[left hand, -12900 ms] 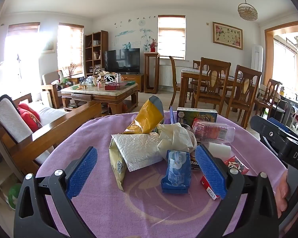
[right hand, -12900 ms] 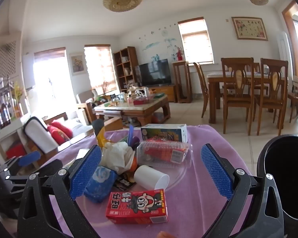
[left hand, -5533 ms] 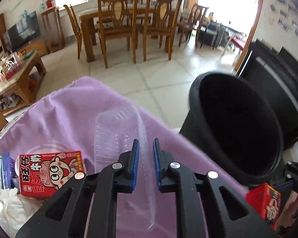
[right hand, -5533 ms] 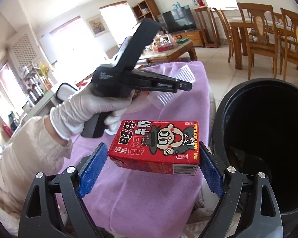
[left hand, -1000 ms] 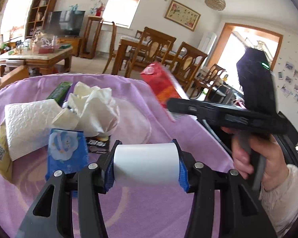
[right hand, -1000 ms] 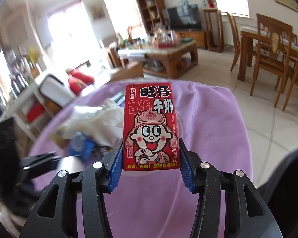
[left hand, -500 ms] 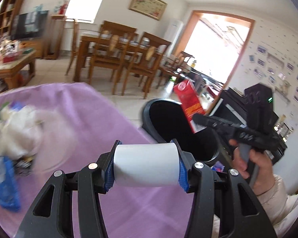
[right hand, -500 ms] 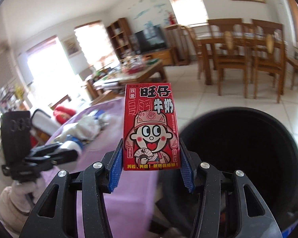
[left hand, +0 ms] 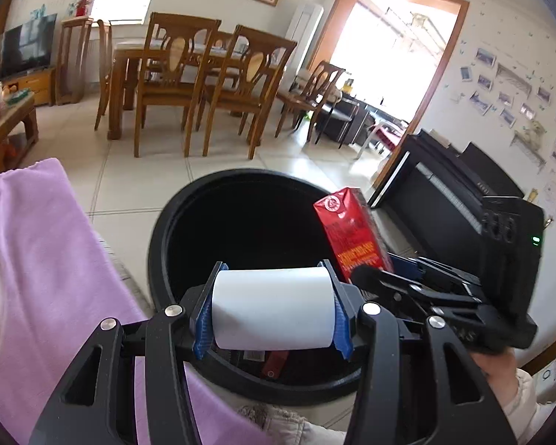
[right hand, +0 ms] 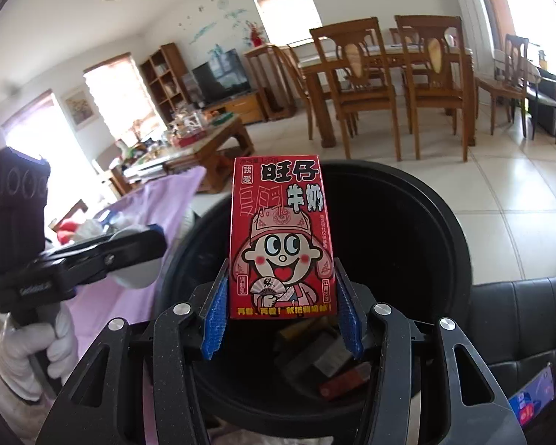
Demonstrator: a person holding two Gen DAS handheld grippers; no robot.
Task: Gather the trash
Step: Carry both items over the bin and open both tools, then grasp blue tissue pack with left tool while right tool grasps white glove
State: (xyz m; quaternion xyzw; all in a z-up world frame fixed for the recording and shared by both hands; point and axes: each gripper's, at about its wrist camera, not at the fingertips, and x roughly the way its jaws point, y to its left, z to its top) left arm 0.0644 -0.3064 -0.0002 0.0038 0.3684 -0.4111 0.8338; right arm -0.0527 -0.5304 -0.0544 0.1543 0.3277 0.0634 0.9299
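Note:
My left gripper (left hand: 272,311) is shut on a white paper cup (left hand: 272,307) lying sideways between its blue pads, held over the near rim of the black trash bin (left hand: 189,200). My right gripper (right hand: 281,315) is shut on an upright red milk carton (right hand: 278,237) with a cartoon face, held above the open mouth of the same bin (right hand: 419,215). In the left wrist view the carton (left hand: 350,235) and the right gripper (left hand: 385,272) hang over the bin's right side. Some trash lies at the bin's bottom (right hand: 330,363).
The purple-covered table (left hand: 37,259) with leftover trash (right hand: 92,228) lies left of the bin. A black piano (left hand: 452,193) stands at the right, a black seat (right hand: 526,319) nearby. Wooden dining chairs (left hand: 174,81) and a tiled floor lie beyond.
Both grippers have swung from above the table to above the bin, each keeping its load. The bin now fills the middle of both views.

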